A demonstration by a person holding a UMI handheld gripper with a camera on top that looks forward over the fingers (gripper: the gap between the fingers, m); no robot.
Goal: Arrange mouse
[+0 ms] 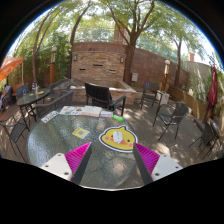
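Note:
A yellow round mouse mat point(117, 138) with a cartoon face lies on a round glass patio table point(55, 140), just ahead of my fingers and between their lines. I see no mouse. My gripper point(112, 158) hovers above the near part of the table with its fingers wide apart. The pink pads point(78, 155) show at either side, with nothing between them but the glass top.
Papers or booklets point(82, 111) lie at the table's far edge, with a small green thing point(118, 119) and a yellowish card point(80, 132) nearby. Black metal chairs point(100, 96) stand round the table. A second table point(30, 98) stands at the left. A brick wall point(98, 62) and trees are behind.

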